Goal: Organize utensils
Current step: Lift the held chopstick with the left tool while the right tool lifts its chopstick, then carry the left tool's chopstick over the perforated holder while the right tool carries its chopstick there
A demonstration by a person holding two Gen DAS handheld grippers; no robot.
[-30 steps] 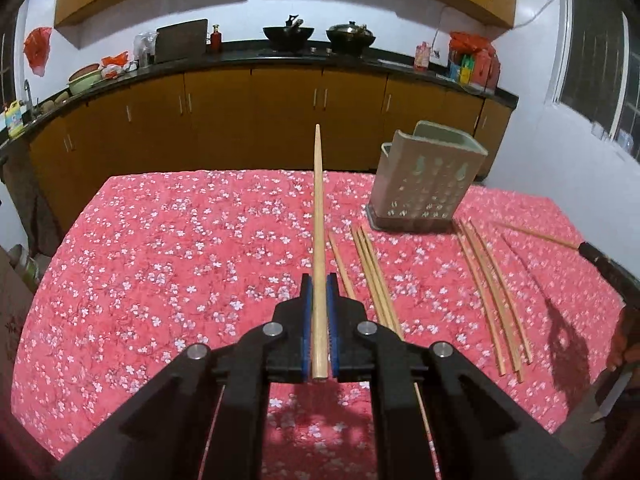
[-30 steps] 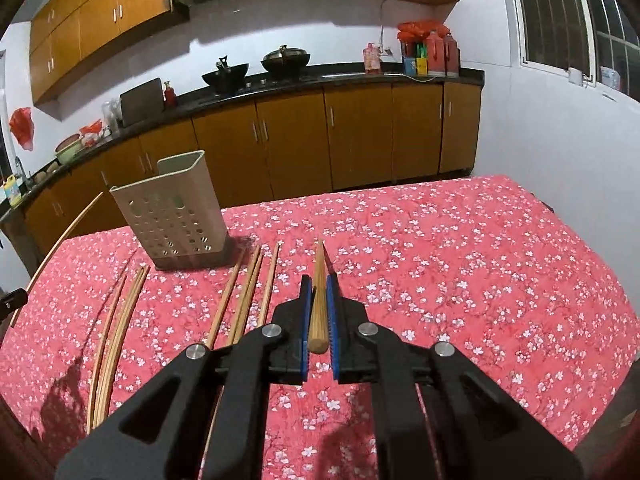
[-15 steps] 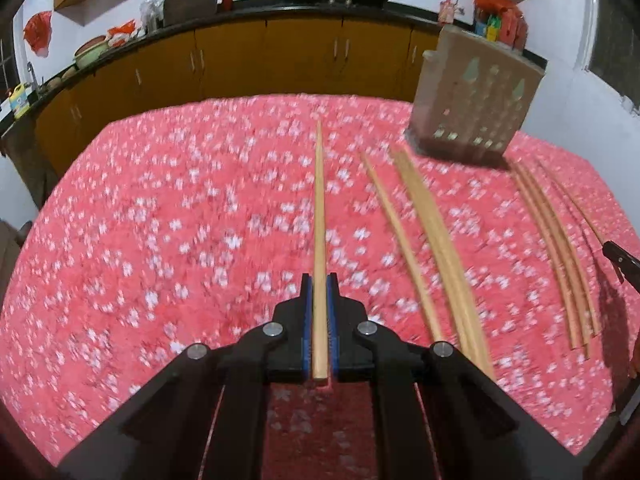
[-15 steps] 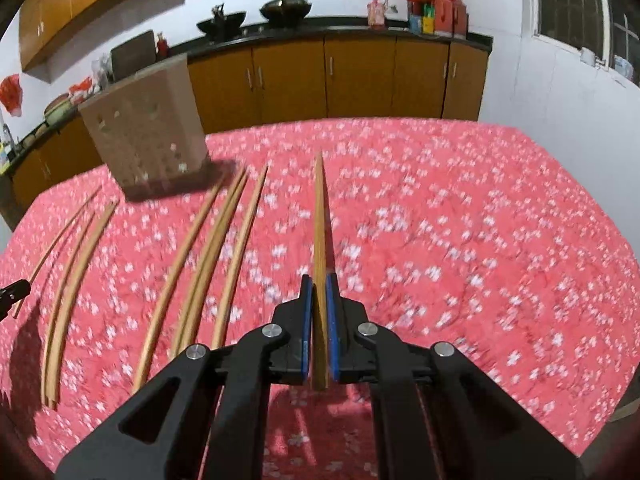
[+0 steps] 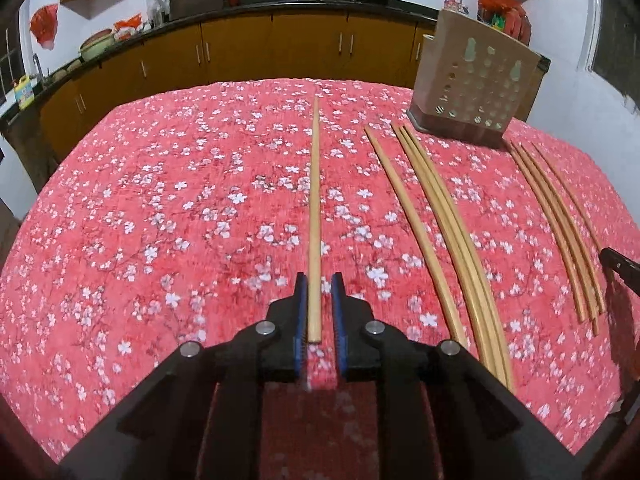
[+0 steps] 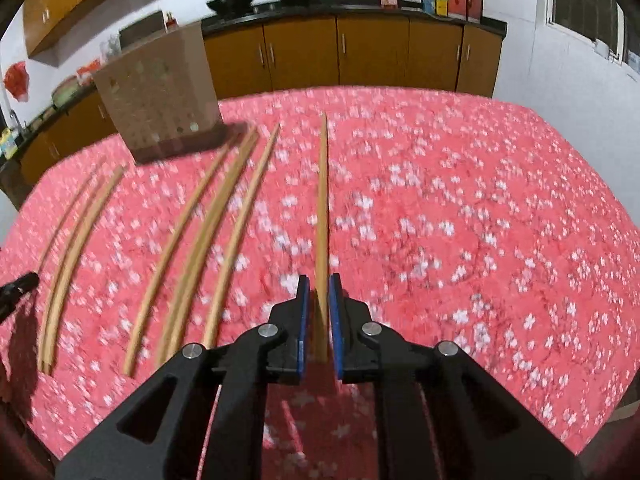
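In the left wrist view a wooden chopstick [image 5: 315,216] lies on the red flowered cloth, its near end between the slightly parted jaws of my left gripper [image 5: 319,280], which is open. In the right wrist view another chopstick [image 6: 322,208] lies on the cloth, its near end between the parted jaws of my right gripper [image 6: 318,282], also open. Several more chopsticks [image 5: 436,220] [image 6: 208,216] lie in rows beside them. A beige perforated utensil holder [image 5: 476,84] [image 6: 158,92] stands at the back of the table.
The table [image 5: 140,200] is covered by a red cloth with white blossoms. Kitchen cabinets and a counter [image 5: 280,36] with woks run along the back wall. The other gripper's tip shows at each view's edge [image 5: 618,264] [image 6: 16,286].
Both grippers have come down to the cloth with their chopsticks. Both pairs of jaws, shut on the chopsticks before, have opened a little, and the chopsticks now rest on the cloth.
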